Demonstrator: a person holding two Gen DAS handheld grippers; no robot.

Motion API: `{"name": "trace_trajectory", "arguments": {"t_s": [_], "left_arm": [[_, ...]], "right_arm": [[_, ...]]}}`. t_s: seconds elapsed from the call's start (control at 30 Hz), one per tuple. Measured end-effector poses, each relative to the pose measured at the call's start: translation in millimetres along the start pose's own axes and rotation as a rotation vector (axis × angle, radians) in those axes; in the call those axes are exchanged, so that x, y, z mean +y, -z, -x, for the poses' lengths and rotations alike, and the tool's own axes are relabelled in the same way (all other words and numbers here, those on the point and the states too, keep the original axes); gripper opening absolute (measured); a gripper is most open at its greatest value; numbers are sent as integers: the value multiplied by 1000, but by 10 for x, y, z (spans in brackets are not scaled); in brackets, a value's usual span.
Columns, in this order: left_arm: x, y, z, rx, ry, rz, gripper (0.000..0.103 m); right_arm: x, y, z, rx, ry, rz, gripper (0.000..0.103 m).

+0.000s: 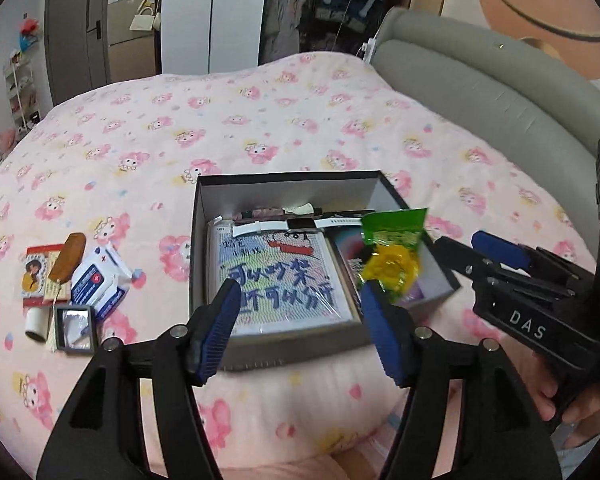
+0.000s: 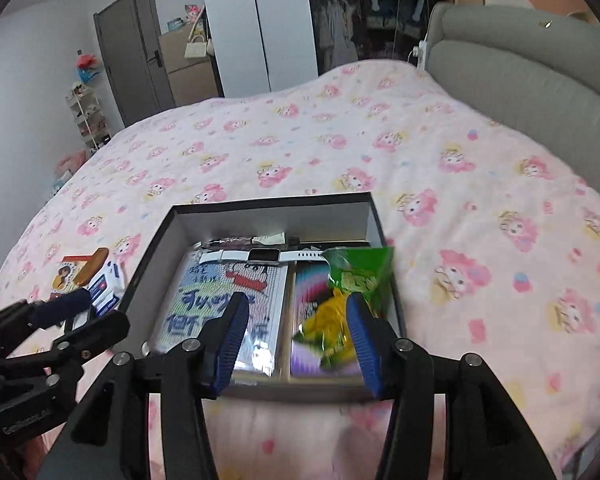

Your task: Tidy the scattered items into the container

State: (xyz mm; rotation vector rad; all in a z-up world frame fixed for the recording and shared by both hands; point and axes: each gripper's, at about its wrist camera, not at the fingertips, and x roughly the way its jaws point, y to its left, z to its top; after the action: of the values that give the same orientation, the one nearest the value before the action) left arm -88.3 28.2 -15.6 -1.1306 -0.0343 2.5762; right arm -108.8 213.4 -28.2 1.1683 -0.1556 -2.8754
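Open dark box [image 2: 268, 206] centre frame on pink bedspread [image 2: 480, 200]. Inside: cartoon-print pack [image 2: 204, 292] left, striped pack [image 2: 306, 284] right, white smartwatch [image 2: 260, 256] across the far end. Green-yellow snack bag [image 2: 348, 292] over box's right side, blurred; can't tell if touching right gripper [image 2: 298, 338], jaws spread. Left gripper [image 1: 300, 316] spread, empty. Loose items at left: wipes pack [image 1: 98, 276], brown bar [image 1: 68, 256], small mirror [image 1: 76, 330].

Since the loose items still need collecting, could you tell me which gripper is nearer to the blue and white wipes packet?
Left. The left gripper hovers open just beside the wipes packet, on the box's left. The right gripper sits open past the box's right side, near the green snack bag.
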Motion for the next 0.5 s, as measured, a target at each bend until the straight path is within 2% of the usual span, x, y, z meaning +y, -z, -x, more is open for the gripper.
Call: {"name": "trace_trajectory", "arguments": {"t_s": [0.13,0.27,0.5], "left_arm": [[23,106,186,-7,7,2,70],[16,217,338,-18,-22,-5,72],[42,366,509,-29,-59,-16,83]], "right_arm": [[127,140,274,-7,-23,7,66],[302,302,456,-5,-33,38,69],[408,477,615,3,-22,28,73]]}}
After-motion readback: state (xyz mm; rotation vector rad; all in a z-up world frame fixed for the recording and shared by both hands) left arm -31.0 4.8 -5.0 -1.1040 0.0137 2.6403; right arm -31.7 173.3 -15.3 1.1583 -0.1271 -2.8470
